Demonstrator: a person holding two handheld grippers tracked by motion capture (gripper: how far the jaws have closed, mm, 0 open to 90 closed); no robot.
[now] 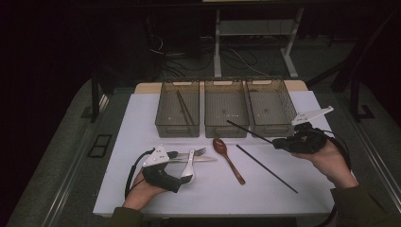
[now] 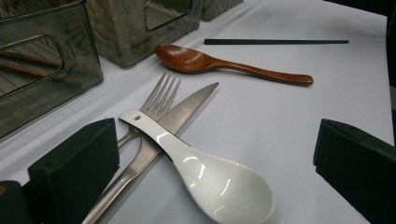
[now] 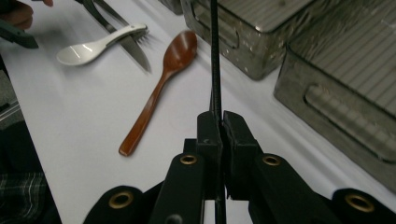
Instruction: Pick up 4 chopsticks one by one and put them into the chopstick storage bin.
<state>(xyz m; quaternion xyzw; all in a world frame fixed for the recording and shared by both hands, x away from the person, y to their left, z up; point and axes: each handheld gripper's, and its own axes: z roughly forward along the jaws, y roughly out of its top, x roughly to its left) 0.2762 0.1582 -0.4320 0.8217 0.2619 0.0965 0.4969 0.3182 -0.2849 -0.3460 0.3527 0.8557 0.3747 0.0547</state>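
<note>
Beside the wooden spoon [image 1: 228, 159], second chopstick [image 1: 266, 168], three bins [image 1: 226, 129] behind

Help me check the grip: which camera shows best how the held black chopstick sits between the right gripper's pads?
The right gripper view: the black chopstick runs straight out from the shut pads, pinched near one end. The high view shows it from afar, sticking out of the right gripper before the bins.

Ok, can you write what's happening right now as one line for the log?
right gripper: shut on black chopstick, lifted | left gripper: open around white spoon | other chopstick: on table | three bins: behind
</note>
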